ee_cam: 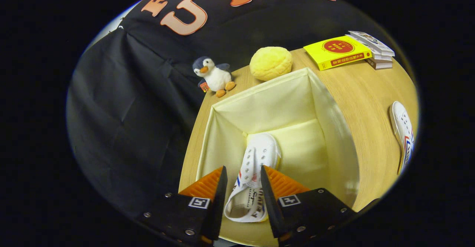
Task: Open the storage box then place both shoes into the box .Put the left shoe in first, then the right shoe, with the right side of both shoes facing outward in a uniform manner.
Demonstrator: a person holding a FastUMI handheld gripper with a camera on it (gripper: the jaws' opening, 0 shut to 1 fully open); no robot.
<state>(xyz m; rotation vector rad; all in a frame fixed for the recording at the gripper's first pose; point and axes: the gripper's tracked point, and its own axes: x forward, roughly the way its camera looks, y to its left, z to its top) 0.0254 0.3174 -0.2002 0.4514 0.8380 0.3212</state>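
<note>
The pale yellow fabric storage box (267,98) stands open on the wooden table. A white shoe (258,154) with red and blue stripes hangs inside it, toe pointing down toward the box floor. My gripper (243,171) is above the box's near side, and both orange fingers (207,184) press on the shoe's collar, one on each side. The second white shoe (402,135) lies on its side on the table to the right of the box.
A penguin plush (214,75) and a round yellow plush (270,63) sit just behind the box. A yellow book (337,51) and a small stack of books (374,48) lie at the far right of the table (367,102). Black cloth hangs left.
</note>
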